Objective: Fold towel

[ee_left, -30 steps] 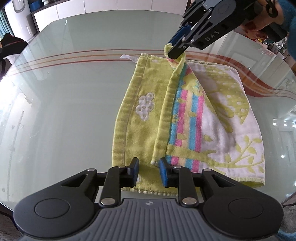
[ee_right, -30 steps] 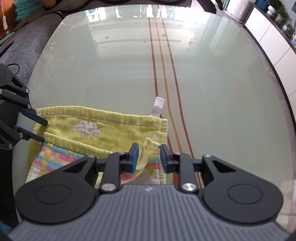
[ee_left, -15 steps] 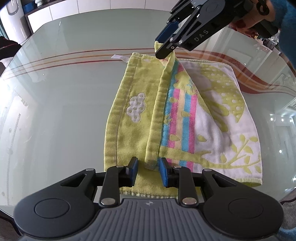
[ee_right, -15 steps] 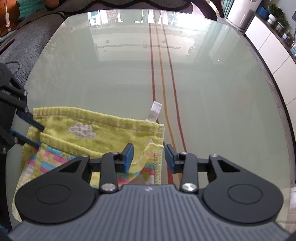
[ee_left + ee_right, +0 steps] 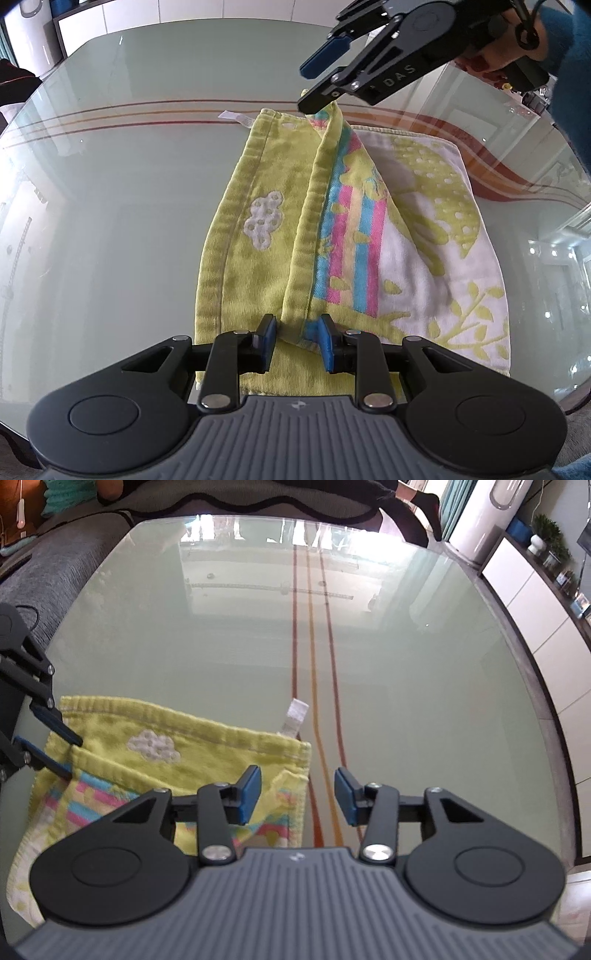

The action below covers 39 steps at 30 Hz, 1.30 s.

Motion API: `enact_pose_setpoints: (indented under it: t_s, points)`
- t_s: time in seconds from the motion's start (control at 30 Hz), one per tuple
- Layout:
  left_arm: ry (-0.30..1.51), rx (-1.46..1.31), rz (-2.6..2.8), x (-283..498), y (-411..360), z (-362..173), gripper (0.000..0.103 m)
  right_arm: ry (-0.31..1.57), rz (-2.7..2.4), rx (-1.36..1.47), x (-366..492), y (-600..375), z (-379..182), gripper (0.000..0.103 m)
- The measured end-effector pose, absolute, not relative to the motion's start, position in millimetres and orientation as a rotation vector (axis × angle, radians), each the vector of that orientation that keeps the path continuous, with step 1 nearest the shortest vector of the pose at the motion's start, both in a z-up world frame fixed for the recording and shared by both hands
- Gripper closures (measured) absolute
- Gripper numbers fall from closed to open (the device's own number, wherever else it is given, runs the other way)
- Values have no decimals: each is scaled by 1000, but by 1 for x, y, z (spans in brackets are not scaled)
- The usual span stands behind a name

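Observation:
A yellow-green towel [image 5: 255, 280] with a white cloud, pink and blue stripes and a white leaf-print side lies on the glass table [image 5: 110, 206], one long edge folded over and standing as a ridge. My left gripper [image 5: 295, 341] is shut on the near end of that ridge. At the far end, my right gripper [image 5: 308, 88] hangs open just above the raised corner. In the right wrist view the towel [image 5: 207, 738] corner lies loose under the right gripper [image 5: 297, 797], touching neither pad. The left gripper [image 5: 70, 757] pinches the towel edge at the far left.
The glass table [image 5: 406, 686] carries red and orange stripes [image 5: 314, 657]. A white care label [image 5: 295, 716] sticks out from the towel's far edge. A grey sofa [image 5: 55, 572] borders one side and white cabinets [image 5: 535, 609] another. A hand in a teal sleeve [image 5: 561, 44] holds the right gripper.
The right gripper opened, let go of the towel corner and rose a little above it. The left gripper kept its hold and its place.

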<state>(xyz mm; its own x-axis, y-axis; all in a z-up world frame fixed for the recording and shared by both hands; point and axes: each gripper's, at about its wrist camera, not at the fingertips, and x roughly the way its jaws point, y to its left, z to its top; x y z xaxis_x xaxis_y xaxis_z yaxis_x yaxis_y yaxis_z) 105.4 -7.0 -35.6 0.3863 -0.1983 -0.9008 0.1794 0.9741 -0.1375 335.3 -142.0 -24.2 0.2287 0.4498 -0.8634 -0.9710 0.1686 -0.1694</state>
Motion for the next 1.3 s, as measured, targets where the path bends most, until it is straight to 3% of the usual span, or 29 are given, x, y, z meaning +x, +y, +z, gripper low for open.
enact_pose_setpoints:
  t_s: [0.13,0.33,1.2,1.3]
  points:
    - [1143,10,-234,104,-12,-36,82,761,1155,-898,337,-152,-25,68]
    - [1138,18,-245,103,-16,-36,88,716,1097,-917,342,-164,-22,69]
    - [1120,-46,-167,92,5,-25,88,857,1207,-880,343,-111,-67,69]
    - [1123,-46,-169,93,3,-27,88,890,1216,-858,346,-112,-68,78]
